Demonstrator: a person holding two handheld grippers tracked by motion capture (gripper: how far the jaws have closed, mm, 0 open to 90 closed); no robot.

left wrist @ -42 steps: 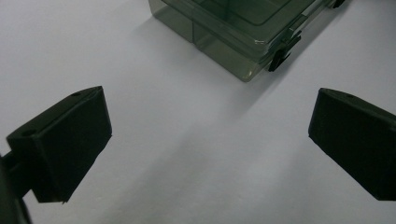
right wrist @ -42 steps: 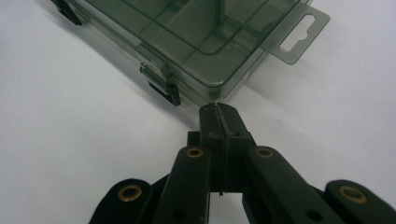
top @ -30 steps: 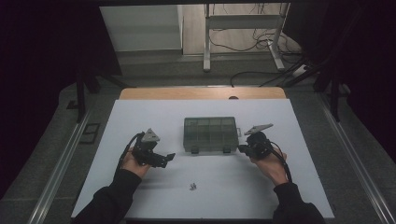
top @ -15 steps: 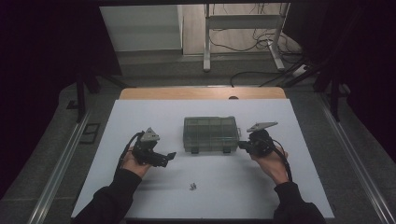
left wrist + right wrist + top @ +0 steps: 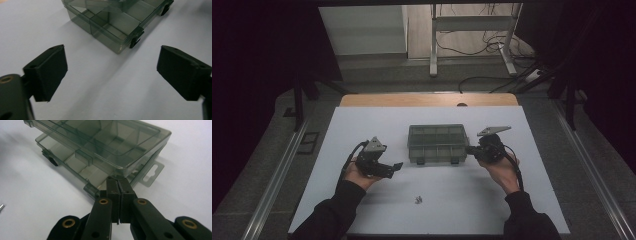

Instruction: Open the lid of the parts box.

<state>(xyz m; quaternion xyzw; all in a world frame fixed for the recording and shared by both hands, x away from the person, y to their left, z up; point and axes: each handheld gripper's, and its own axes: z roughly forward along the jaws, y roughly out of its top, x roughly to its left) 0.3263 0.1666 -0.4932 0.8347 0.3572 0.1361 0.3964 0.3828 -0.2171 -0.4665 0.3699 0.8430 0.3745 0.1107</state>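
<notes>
Organizer box (image 5: 438,142): no label, brand or number can be read on its smoky clear lid or walls.
Left tool (image 5: 113,75): plain black pads, no marking.
Right tool (image 5: 119,185): brass rivets, no lettering.
Bench (image 5: 362,125): blank white surface, no signs.

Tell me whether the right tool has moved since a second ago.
Yes, slightly. In the high view the right tool has edged left toward the clear box, closing the gap, and its closed tips now meet the box's right side.

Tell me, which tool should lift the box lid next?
Probably the right tool: its shut tips are wedged under the lid of the organizer box. The left tool is open and apart.
</notes>
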